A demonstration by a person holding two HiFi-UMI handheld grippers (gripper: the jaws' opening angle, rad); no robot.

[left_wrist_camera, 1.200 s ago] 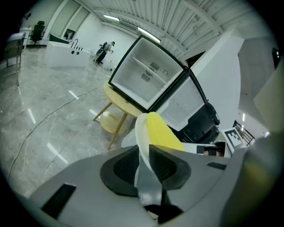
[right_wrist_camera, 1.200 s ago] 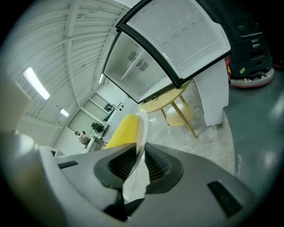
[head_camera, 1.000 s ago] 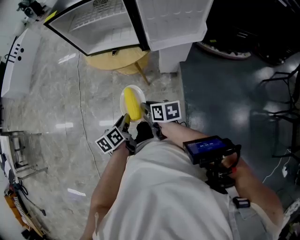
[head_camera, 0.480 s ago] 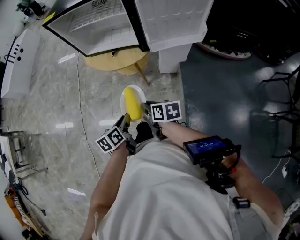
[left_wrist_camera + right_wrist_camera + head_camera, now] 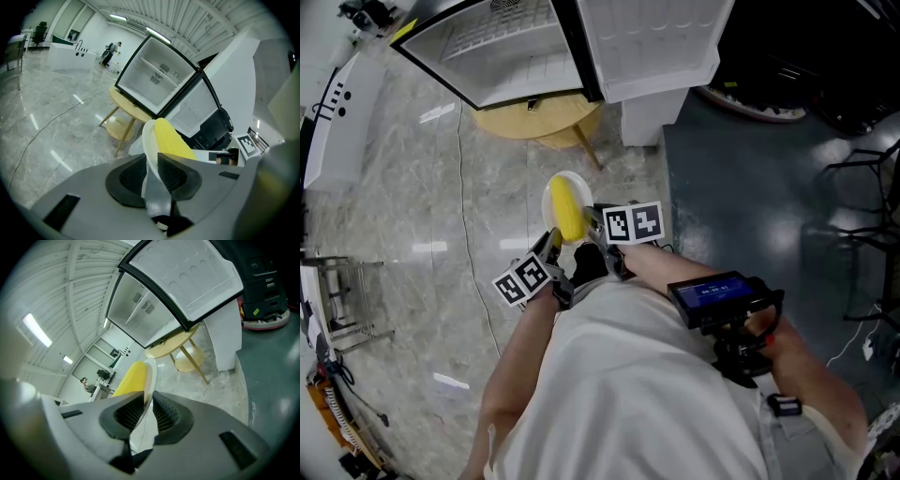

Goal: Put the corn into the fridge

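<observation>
The corn (image 5: 567, 208) lies lengthwise on a small white plate (image 5: 579, 186), which both grippers carry in the air above the pale marble floor (image 5: 403, 216). In the head view the plate is short of the fridge (image 5: 502, 42), not inside it.

The left gripper (image 5: 551, 239) is clamped on the plate's near-left edge. In the left gripper view its ribbed pads press on either side of the thin white rim (image 5: 150, 140), with the yellow cob (image 5: 171, 140) just beyond them. The right gripper (image 5: 592, 225) is clamped in the same way on the near-right edge. The right gripper view shows the rim (image 5: 150, 373) pinched between its jaws and the cob (image 5: 130, 378) resting on the plate's upper face to their left.

The fridge stands ahead with its door (image 5: 647, 37) swung wide open, and its white interior and shelves face the person. It appears to sit on a round yellow table (image 5: 539, 117), though the steep angle makes that contact hard to confirm. A thin cable (image 5: 467, 234) trails across the floor to the left of the plate.
</observation>
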